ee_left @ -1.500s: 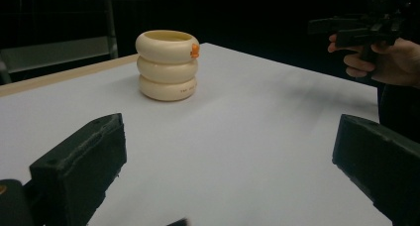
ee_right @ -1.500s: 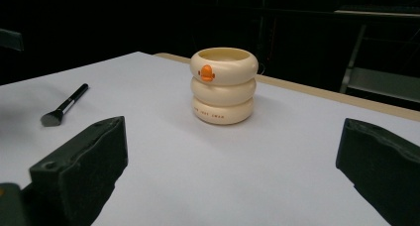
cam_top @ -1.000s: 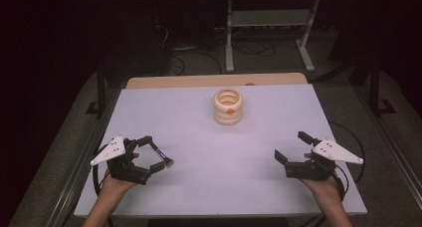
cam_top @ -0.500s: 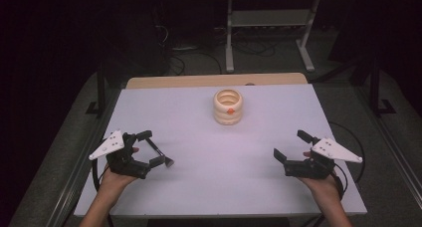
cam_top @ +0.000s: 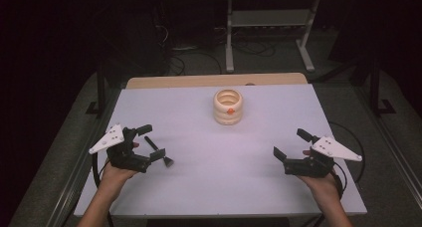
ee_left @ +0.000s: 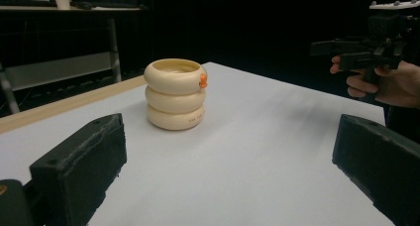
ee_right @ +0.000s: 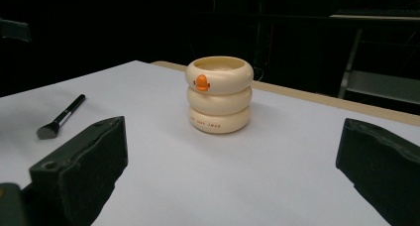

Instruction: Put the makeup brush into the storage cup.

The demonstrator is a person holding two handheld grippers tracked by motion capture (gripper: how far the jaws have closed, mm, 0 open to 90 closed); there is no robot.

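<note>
Ringed cup [cam_top: 228,106] mid-table at the back, brush [cam_top: 158,150] front-left on table [cam_top: 219,187].

One camera looks down over the tabletop [cam_top: 209,177]; two ride low, both facing the cream holder [ee_left: 175,93] from opposite sides.

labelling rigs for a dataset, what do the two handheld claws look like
Both are black, each topped by a pale grey three-cornered plate with small holes. The left claw and right claw have two blocky matte black jaws with rough edges. A black cable loops from the left one. Forearms are bare, no sleeves.
</note>
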